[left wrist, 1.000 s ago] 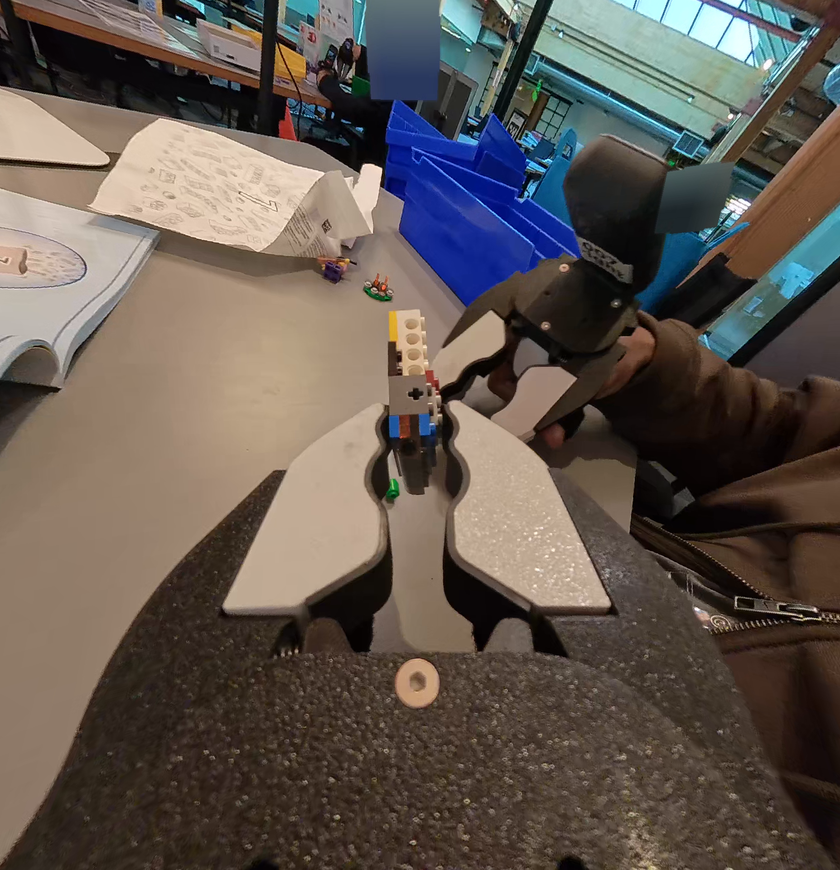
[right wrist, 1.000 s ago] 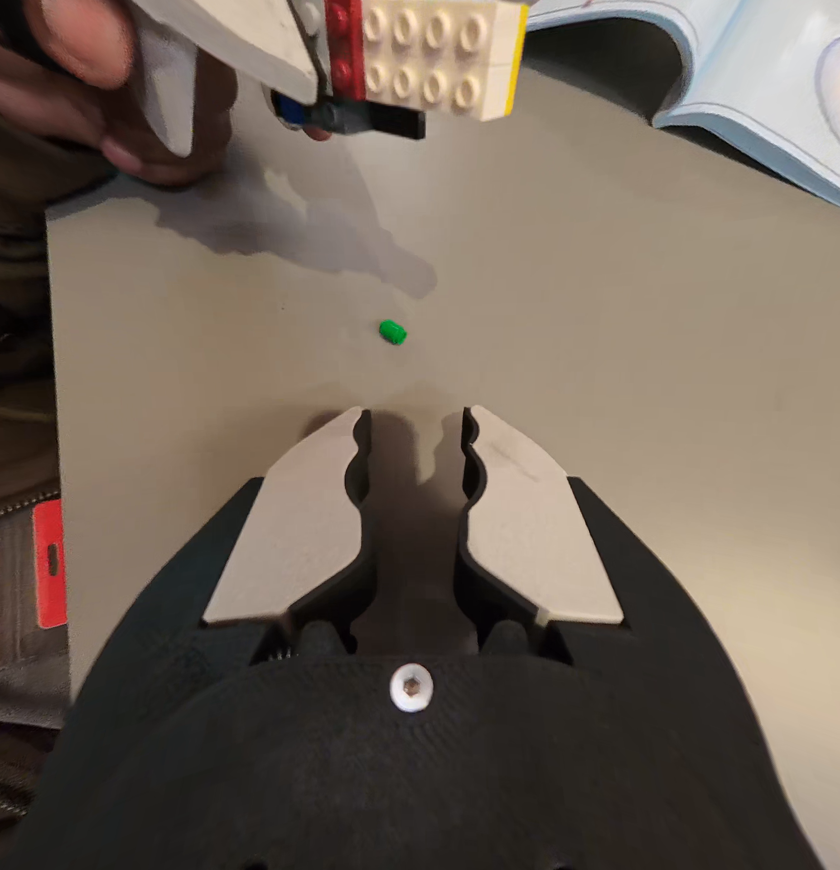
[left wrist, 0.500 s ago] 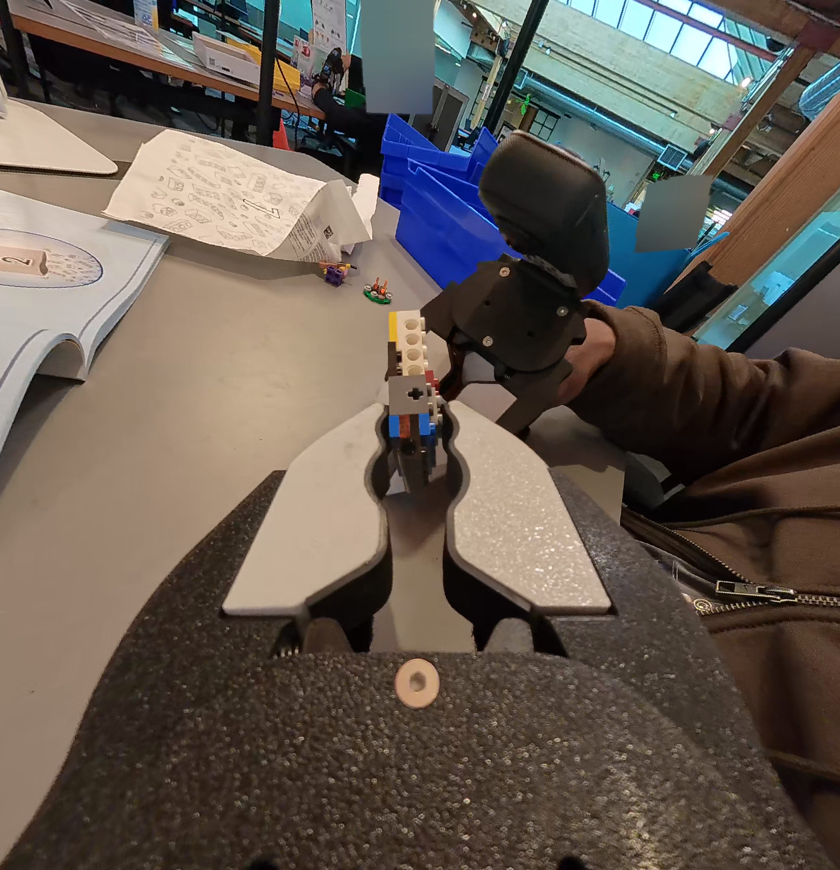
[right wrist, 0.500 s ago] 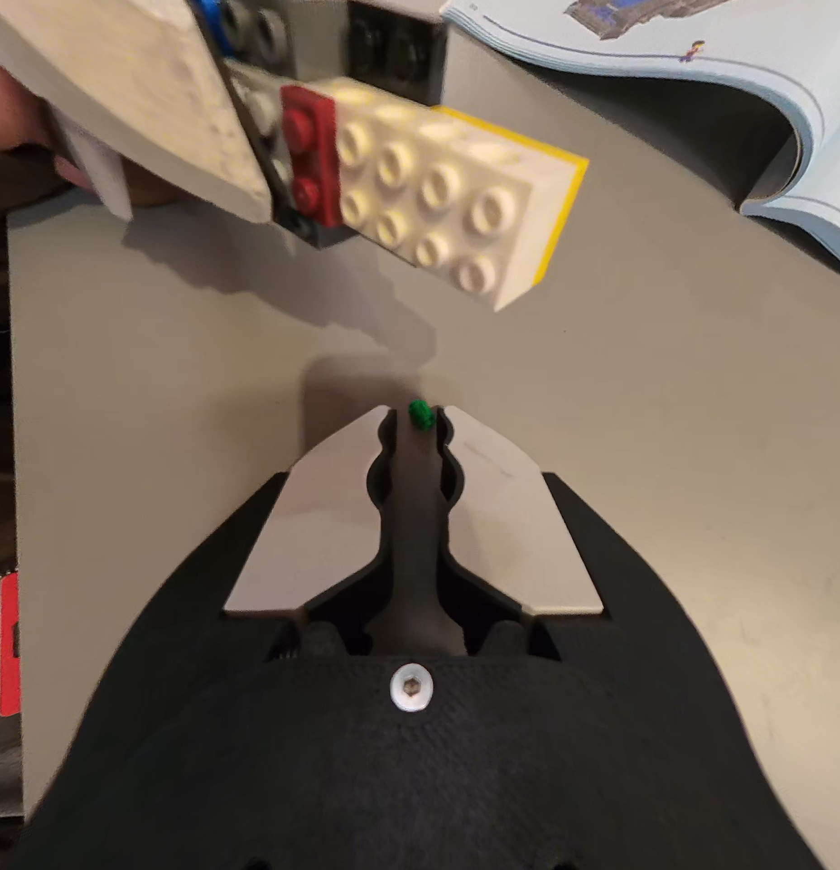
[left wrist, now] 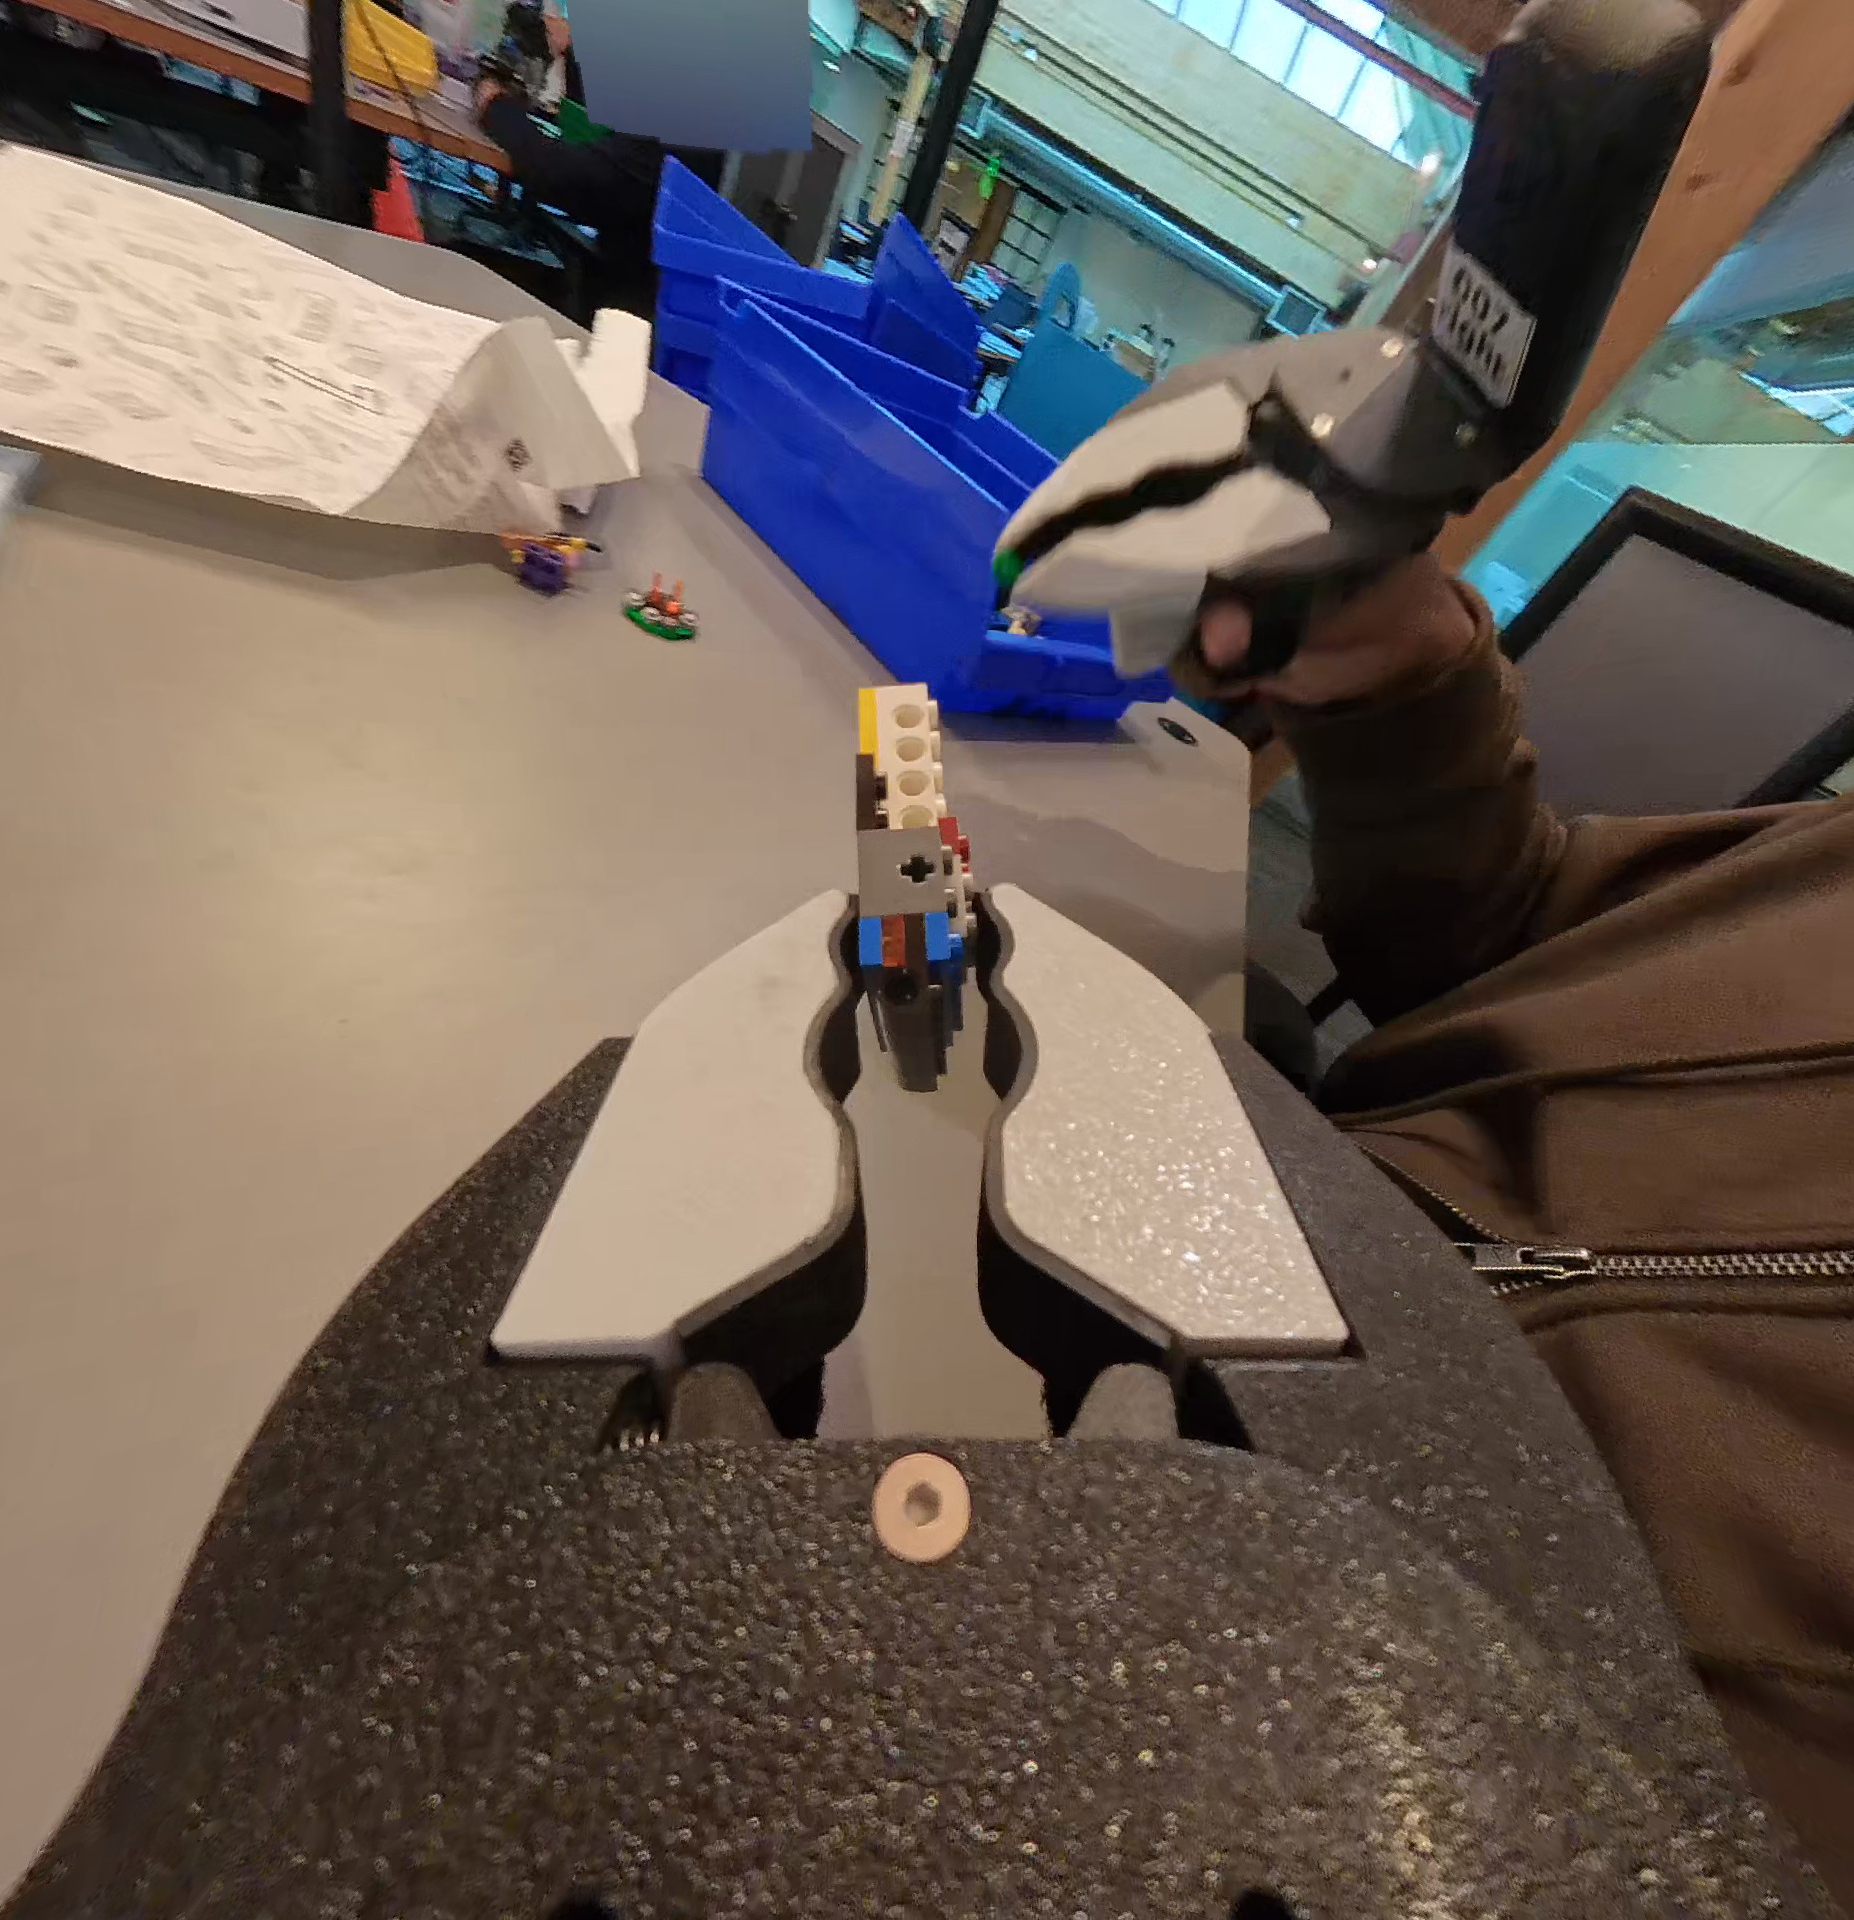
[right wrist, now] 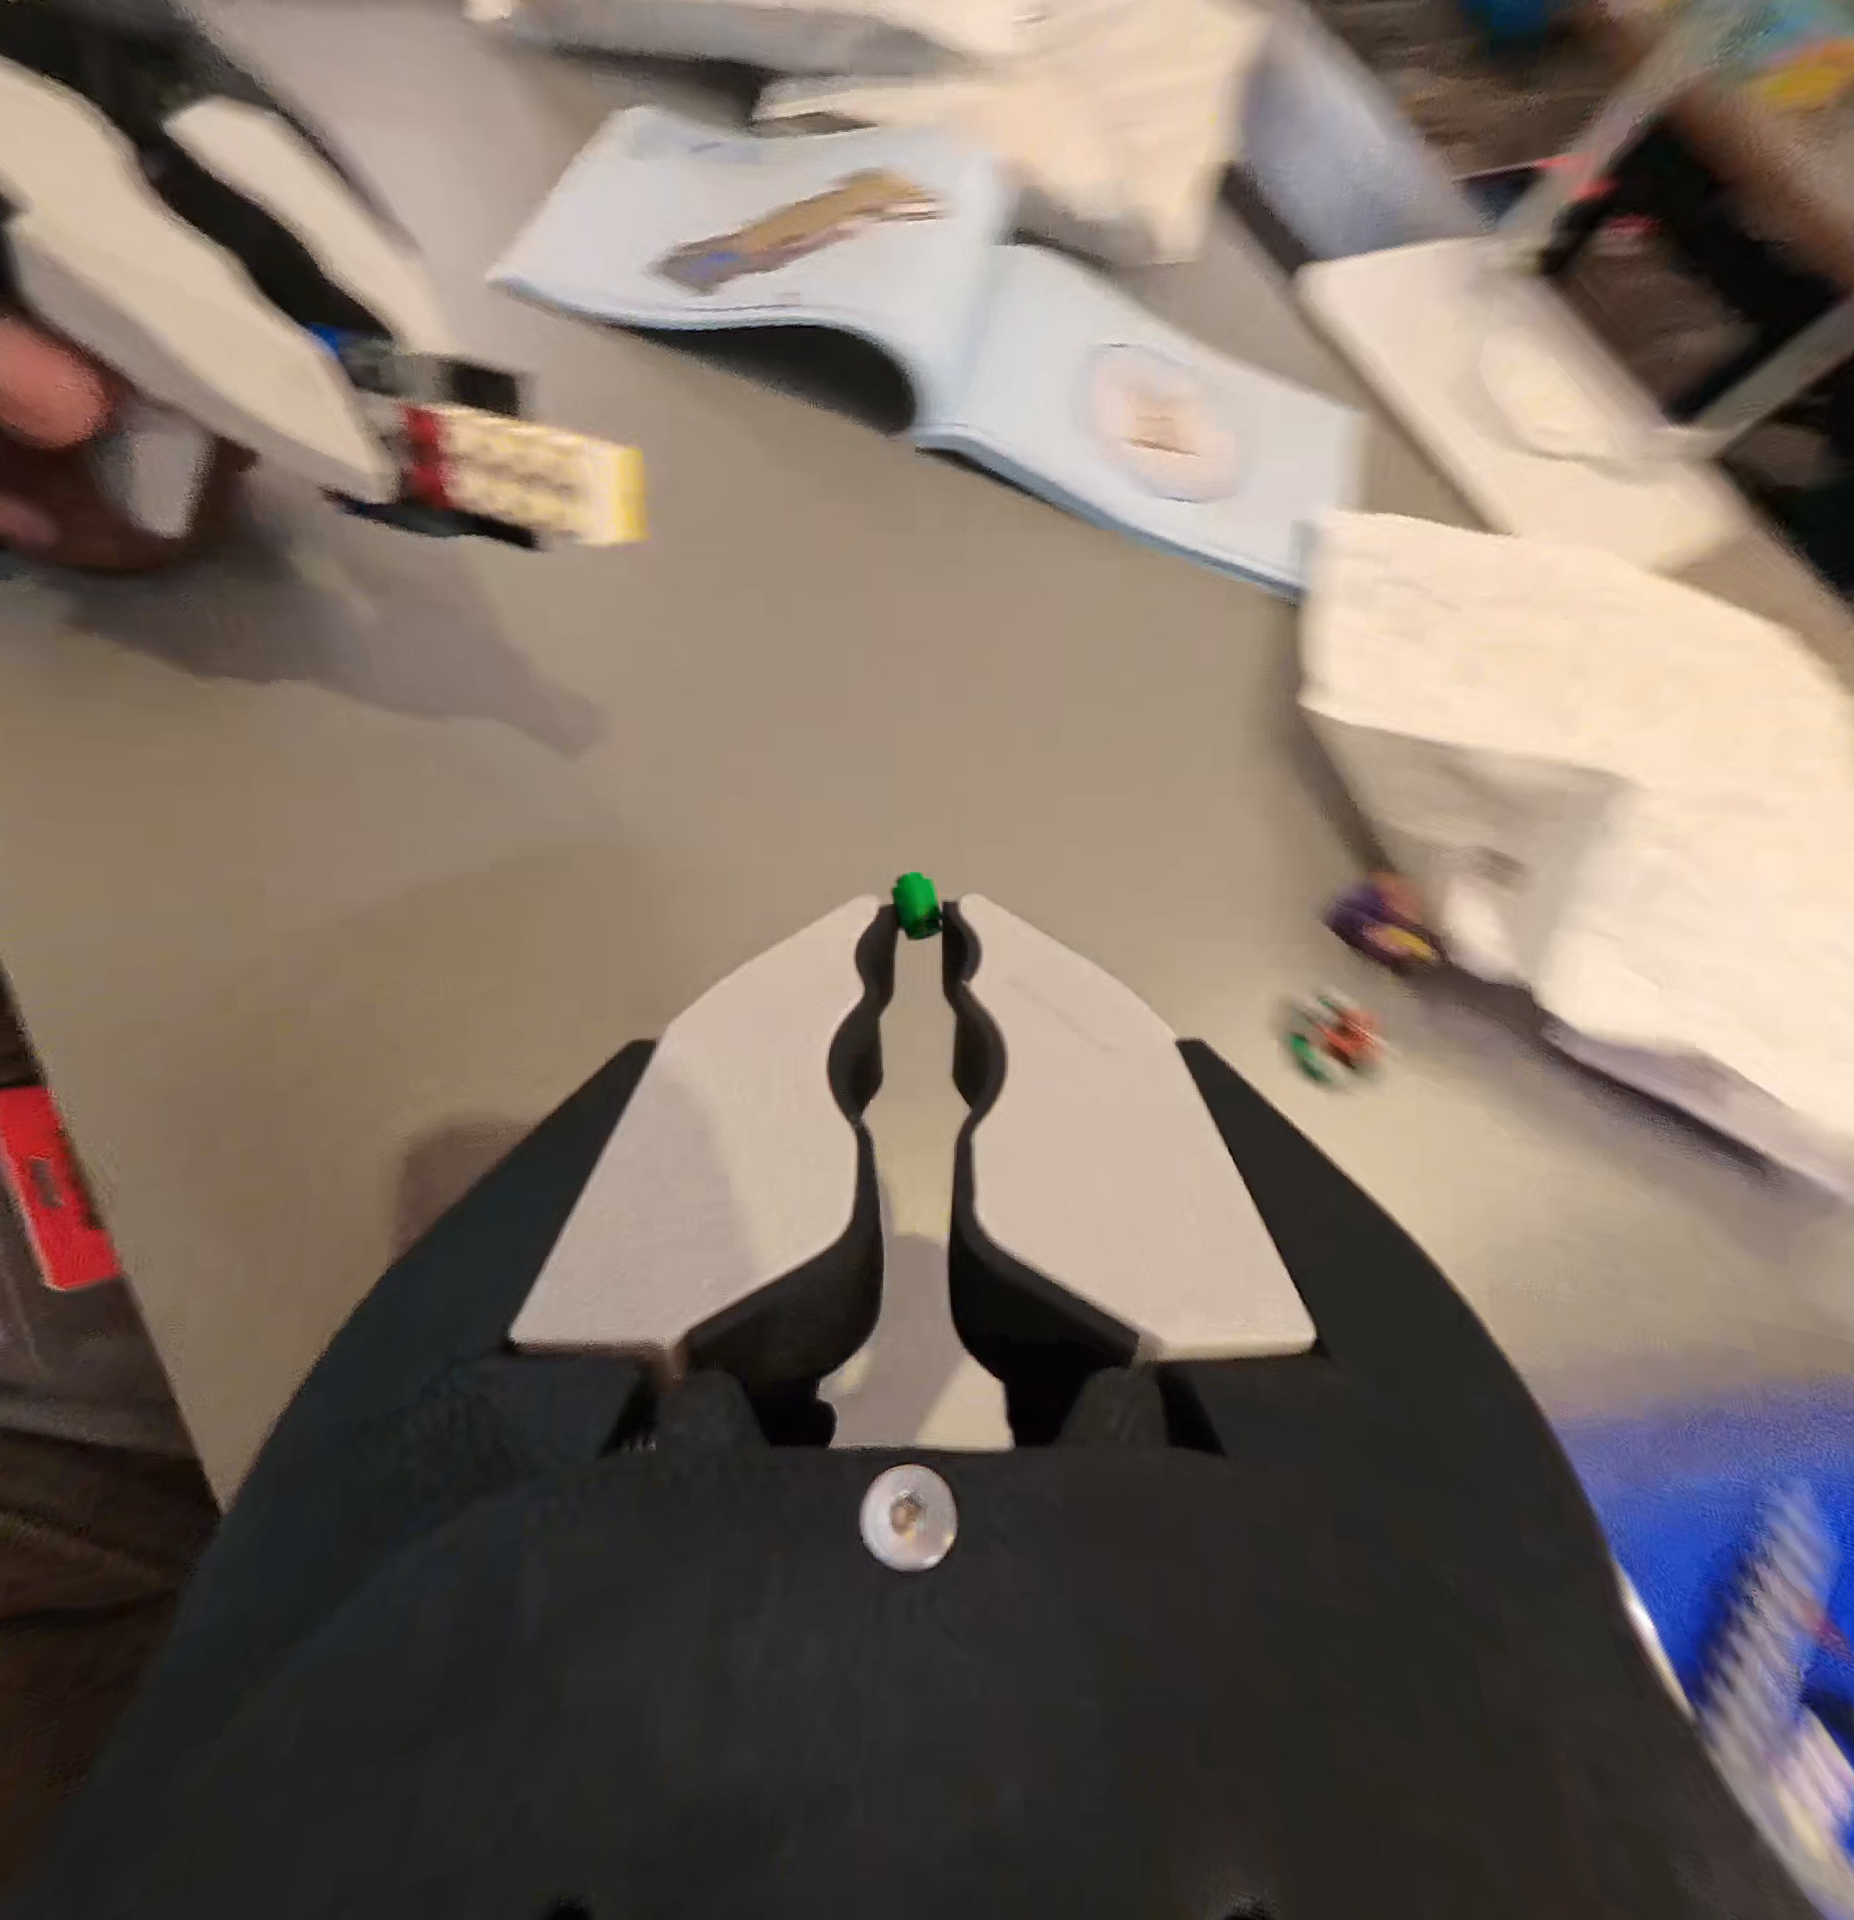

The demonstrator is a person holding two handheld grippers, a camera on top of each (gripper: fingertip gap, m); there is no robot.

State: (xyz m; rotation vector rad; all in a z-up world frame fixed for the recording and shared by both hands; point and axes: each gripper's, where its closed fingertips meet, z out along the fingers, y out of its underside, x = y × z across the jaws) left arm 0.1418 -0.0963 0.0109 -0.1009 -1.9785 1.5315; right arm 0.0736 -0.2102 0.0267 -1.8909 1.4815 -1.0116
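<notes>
while our left hand-held gripper [left wrist: 915, 935] clamps the multicoloured plastic brick assembly [left wrist: 907, 831] by its dark end, leaving the white studded end free above the grey table [left wrist: 279, 883], our right hand-held gripper [right wrist: 918, 914] pinches a tiny green round stud [right wrist: 915, 906] at its fingertips, lifted nearby.

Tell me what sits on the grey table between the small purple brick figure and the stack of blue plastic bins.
A small round green brick piece with orange bits lies there, between the purple figure and the blue bins; the left wrist view shows it.
</notes>
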